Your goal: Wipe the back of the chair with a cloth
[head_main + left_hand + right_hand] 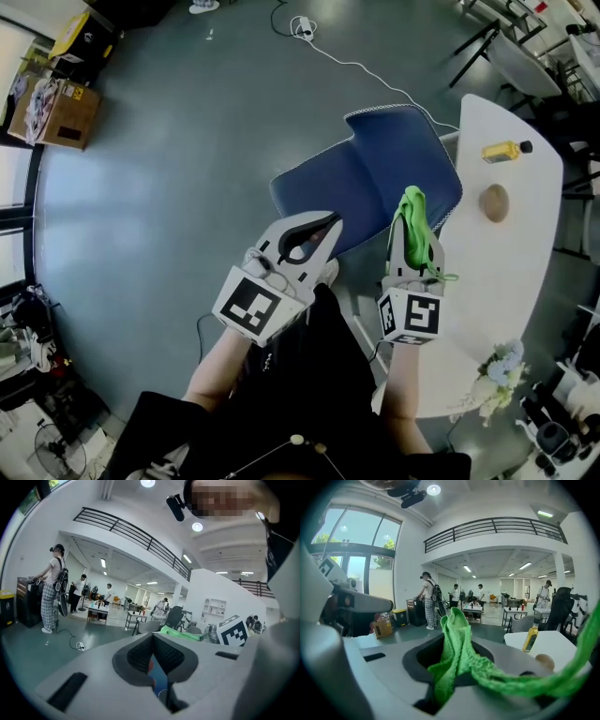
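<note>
A blue chair stands on the grey floor just ahead of me, seen from above. My right gripper hangs over the chair's right side, shut on a green cloth that sticks out past the tips and trails back over the jaws. In the right gripper view the green cloth fills the space between the jaws of the right gripper. My left gripper is over the chair's near edge, jaws together and holding nothing. In the left gripper view a sliver of the blue chair shows through the left gripper.
A white table runs along the right, carrying a yellow bottle, a brown round object and flowers. A white cable crosses the floor behind the chair. A cardboard box sits far left. A person stands in the distance.
</note>
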`<action>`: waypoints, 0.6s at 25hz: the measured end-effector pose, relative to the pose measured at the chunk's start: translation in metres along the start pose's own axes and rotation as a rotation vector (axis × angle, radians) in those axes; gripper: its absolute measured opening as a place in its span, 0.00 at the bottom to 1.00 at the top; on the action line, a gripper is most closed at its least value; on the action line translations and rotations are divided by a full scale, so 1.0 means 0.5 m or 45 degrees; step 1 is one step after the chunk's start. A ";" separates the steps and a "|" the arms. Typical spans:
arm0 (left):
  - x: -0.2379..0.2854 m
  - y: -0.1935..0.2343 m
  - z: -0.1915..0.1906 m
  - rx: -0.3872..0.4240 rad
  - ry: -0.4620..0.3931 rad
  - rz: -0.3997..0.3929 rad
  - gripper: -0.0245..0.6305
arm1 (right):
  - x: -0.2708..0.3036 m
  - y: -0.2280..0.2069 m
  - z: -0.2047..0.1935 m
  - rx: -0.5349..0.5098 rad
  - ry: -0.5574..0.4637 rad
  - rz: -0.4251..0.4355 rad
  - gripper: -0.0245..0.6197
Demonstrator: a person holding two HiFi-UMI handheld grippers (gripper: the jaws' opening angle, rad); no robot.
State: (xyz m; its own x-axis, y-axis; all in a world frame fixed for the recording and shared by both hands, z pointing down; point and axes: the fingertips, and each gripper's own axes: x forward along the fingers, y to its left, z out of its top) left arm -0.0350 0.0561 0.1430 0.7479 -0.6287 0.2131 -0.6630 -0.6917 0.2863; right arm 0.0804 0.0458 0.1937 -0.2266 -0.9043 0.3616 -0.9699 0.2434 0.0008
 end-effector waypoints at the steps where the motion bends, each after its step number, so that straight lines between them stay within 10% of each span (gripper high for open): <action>1: 0.003 0.014 -0.001 -0.006 -0.001 -0.006 0.04 | 0.012 -0.002 0.001 -0.013 0.002 -0.023 0.11; 15: 0.073 0.153 -0.032 0.028 0.006 0.053 0.04 | 0.187 -0.118 -0.034 -0.073 0.034 -0.241 0.11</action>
State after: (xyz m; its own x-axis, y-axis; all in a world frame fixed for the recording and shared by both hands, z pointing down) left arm -0.0576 -0.0141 0.1874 0.7199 -0.6553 0.2289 -0.6940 -0.6729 0.2562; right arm 0.1178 -0.0471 0.2431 -0.0377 -0.9263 0.3748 -0.9881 0.0904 0.1242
